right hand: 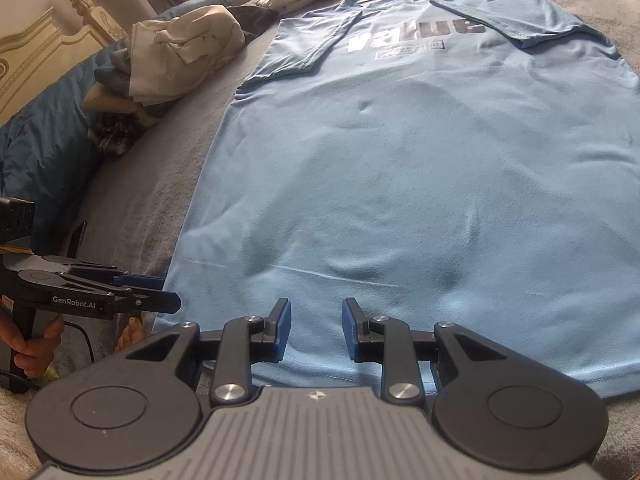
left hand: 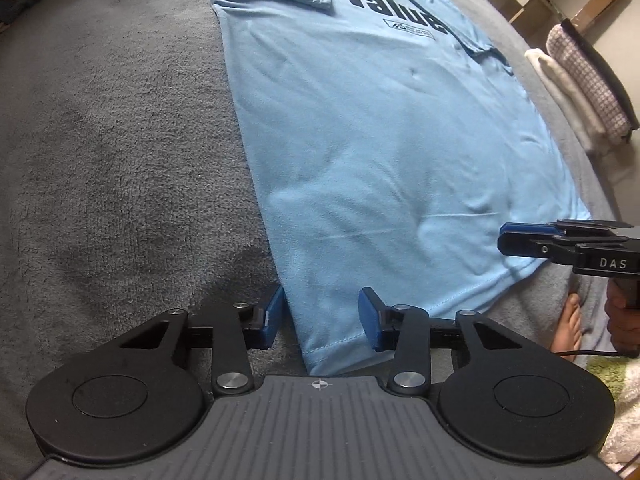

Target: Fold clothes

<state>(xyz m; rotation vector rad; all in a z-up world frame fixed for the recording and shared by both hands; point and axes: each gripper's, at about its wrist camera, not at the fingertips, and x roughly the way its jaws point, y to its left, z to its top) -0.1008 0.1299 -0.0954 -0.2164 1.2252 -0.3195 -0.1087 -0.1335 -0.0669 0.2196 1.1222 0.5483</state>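
Observation:
A light blue T-shirt (left hand: 384, 152) with a dark "value" print lies flat on a grey blanket (left hand: 120, 160), both sleeves folded inward over the chest. My left gripper (left hand: 322, 306) straddles the near left hem corner; its blue pads stand apart and the cloth lies flat between them, unpinched. In the right wrist view the T-shirt (right hand: 420, 180) spreads ahead, and my right gripper (right hand: 316, 314) stands open over the hem near the other corner, cloth below its gap. Each gripper shows from the side in the other's view: the right gripper (left hand: 502, 240) and the left gripper (right hand: 170, 292).
A heap of unfolded clothes (right hand: 180, 56) lies at the blanket's far left beside a blue quilt (right hand: 44, 152) and a carved headboard (right hand: 40, 48). Folded white and checked items (left hand: 576, 88) sit along the right edge. A person's bare foot (left hand: 568, 324) stands by the near edge.

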